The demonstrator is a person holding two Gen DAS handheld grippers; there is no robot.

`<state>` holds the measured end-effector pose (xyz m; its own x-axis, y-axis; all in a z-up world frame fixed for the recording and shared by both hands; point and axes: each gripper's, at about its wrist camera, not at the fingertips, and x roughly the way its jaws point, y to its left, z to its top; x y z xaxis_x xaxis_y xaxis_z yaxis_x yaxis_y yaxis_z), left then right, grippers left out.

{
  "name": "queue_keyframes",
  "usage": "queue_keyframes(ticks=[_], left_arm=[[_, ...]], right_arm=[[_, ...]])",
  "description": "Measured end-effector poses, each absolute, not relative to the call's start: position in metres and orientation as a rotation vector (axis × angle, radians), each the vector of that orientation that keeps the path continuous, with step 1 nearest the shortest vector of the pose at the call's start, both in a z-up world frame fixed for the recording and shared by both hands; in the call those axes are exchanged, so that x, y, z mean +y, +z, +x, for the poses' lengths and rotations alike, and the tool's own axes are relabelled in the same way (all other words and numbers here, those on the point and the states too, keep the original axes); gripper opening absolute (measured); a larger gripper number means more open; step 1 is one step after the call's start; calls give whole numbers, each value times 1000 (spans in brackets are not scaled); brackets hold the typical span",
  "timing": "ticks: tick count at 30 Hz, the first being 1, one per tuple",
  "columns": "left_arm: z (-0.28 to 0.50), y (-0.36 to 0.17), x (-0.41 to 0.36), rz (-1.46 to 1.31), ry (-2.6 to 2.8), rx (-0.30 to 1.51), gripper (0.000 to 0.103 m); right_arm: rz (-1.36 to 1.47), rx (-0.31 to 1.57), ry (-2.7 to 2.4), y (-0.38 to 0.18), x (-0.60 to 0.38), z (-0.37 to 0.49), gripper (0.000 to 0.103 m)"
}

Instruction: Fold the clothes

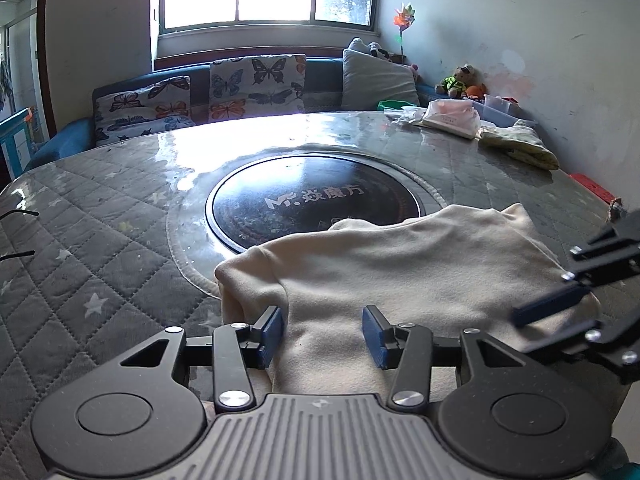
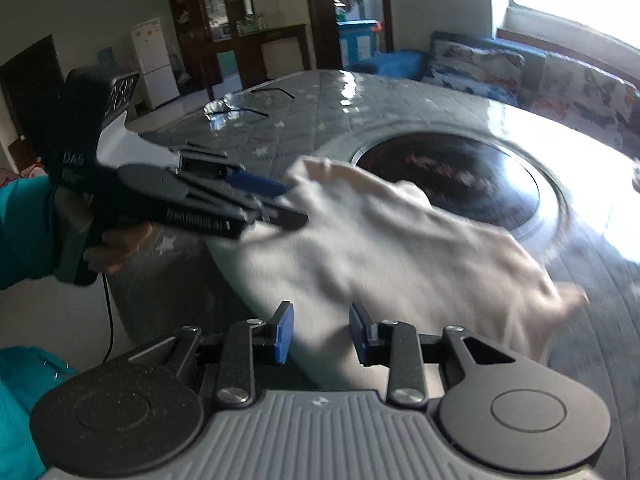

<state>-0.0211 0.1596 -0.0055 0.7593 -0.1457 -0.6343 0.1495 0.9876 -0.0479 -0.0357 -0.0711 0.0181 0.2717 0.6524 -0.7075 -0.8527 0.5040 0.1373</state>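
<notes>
A cream-coloured garment (image 1: 408, 272) lies on the round table, partly over the black centre disc (image 1: 316, 204). My left gripper (image 1: 323, 336) is open, its blue pads on either side of the garment's near edge. My right gripper (image 2: 320, 334) is open too, at the garment's (image 2: 384, 256) near right edge. In the left wrist view the right gripper (image 1: 560, 316) shows at the right, over the cloth. In the right wrist view the left gripper (image 2: 276, 200) shows at the left, held by a hand, touching the cloth. The right wrist view is blurred.
The table has a grey quilted cover (image 1: 92, 248) under glass. Folded clothes and bags (image 1: 516, 140) lie at its far right. Glasses (image 2: 228, 106) lie at its far left edge. A sofa with butterfly cushions (image 1: 256, 84) stands behind it.
</notes>
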Motion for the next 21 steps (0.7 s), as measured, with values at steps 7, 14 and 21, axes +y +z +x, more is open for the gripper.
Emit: queue_keyframes(ticks=[7, 14, 21], left_arm=[[-21, -6, 159, 15, -152, 691, 53], [-21, -5, 157, 26, -149, 692, 53], [-21, -5, 158, 21, -148, 697, 54]], right_arm=[[-288, 850, 953, 15, -109, -48, 30], [-264, 787, 915, 34, -119, -42, 31], [-215, 763, 853, 24, -106, -5, 30]])
